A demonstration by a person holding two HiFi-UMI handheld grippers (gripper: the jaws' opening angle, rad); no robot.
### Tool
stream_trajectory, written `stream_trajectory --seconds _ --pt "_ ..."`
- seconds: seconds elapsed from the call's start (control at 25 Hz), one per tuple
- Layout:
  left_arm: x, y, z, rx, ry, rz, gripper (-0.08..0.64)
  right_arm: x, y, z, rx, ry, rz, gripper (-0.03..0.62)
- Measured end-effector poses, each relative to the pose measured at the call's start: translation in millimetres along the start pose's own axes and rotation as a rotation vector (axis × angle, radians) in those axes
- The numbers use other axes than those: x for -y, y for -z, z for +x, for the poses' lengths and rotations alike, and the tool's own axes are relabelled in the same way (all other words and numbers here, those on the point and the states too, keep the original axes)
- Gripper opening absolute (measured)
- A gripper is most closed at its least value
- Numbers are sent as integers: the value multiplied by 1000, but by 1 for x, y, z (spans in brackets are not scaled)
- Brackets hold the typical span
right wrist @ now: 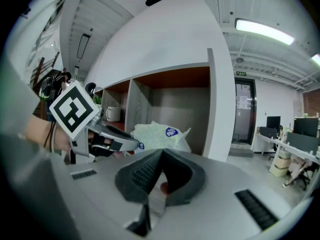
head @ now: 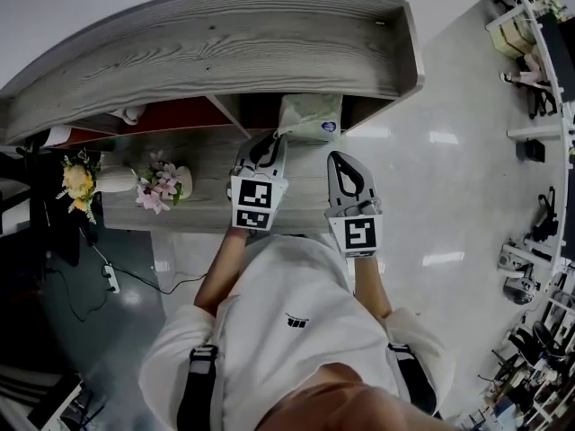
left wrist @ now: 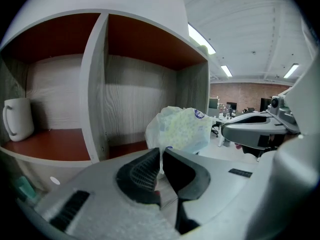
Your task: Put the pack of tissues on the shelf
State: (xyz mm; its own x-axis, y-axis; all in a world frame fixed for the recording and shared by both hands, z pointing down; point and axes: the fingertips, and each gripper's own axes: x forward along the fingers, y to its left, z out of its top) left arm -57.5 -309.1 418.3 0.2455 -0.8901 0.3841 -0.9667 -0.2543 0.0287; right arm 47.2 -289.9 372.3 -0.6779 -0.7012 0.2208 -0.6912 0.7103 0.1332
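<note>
Before shelf (head: 225, 43), left tool (left wrist: 161, 152) pinches tissue pack (left wrist: 182, 129); right tool (right wrist: 161, 155) closed, empty.

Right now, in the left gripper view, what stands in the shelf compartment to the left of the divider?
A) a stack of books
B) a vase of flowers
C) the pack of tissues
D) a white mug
D: a white mug stands in the left compartment of the shelf, while the pack of tissues is in front of the right compartment.
</note>
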Motion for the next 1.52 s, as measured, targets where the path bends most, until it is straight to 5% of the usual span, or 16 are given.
stream_trajectory --seconds 0.68,0.8,1.04,1.52 --pt "-14 11 23 -26 -28 -12 41 -1 2 18 -9 -40 2 25" --pt "-14 11 22 -25 -27 -11 107 -2 2 18 -9 -40 6 25" --pt "-13 11 15 -21 -27 -8 114 -6 -2 16 1 -35 7 25" --pt "-3 7 -2 8 20 16 114 -11 -3 14 17 -24 46 25"
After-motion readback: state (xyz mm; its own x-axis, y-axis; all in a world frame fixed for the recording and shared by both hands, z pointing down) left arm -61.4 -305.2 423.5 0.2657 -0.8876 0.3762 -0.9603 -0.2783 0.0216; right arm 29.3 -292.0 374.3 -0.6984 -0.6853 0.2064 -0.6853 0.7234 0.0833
